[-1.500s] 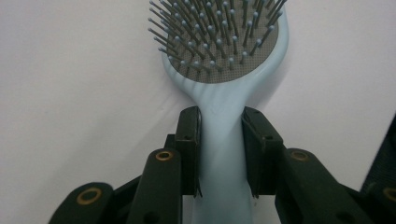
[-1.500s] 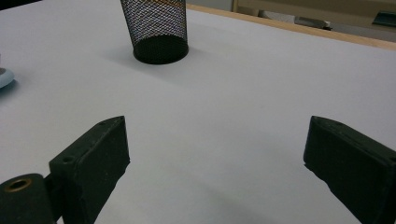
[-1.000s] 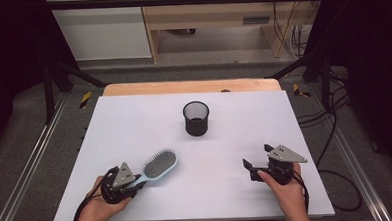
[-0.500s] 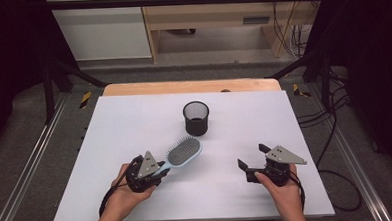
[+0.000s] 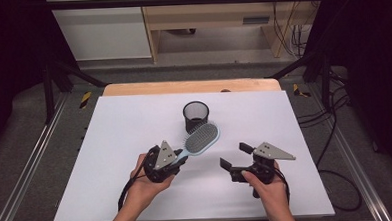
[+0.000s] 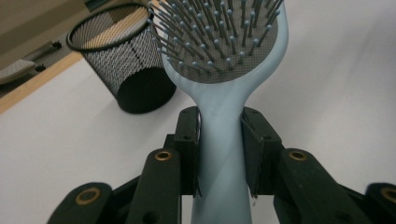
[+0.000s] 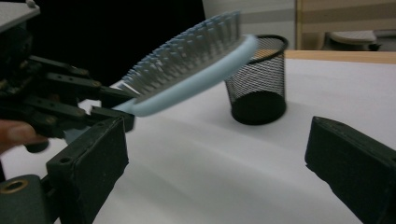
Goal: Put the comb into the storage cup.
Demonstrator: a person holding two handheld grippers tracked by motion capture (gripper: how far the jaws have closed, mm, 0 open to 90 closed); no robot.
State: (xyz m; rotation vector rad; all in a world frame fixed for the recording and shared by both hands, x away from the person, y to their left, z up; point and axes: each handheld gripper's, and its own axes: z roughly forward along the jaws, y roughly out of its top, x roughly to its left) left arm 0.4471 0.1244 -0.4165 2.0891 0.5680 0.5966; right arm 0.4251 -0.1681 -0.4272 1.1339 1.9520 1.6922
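Beside the mesh cup: every place below is given from the black mesh cup [image 5: 195,115], which stands upright on the white bench [image 5: 120,144], toward its far edge.
Hairbrush: the pale blue hairbrush [image 5: 201,138] is lifted off the bench, its head just in front of the cup on the person's side and touching nothing but the left tongs; bristles face up.
Brush handle: it runs from the head down and away from the cup into the left tongs.
Left tongs: the left tongs [image 5: 178,159] sit nearer the person than the cup and a little to its left; their black jaws pinch the handle from both sides, just below the neck where the head widens, as the left gripper view shows [image 6: 219,154].
Brush against the left tongs: the head sticks out beyond the jaw tips toward the cup, tilted upward.
Right tongs: the right tongs [image 5: 235,156] hover nearer the person than the cup and to its right, jaws spread wide with nothing between them [image 7: 215,158].
Brush against the right tongs: well apart, off to their left.
Hands: the left hand [image 5: 144,185] and the right hand [image 5: 267,187] each grip one tool from the near edge.
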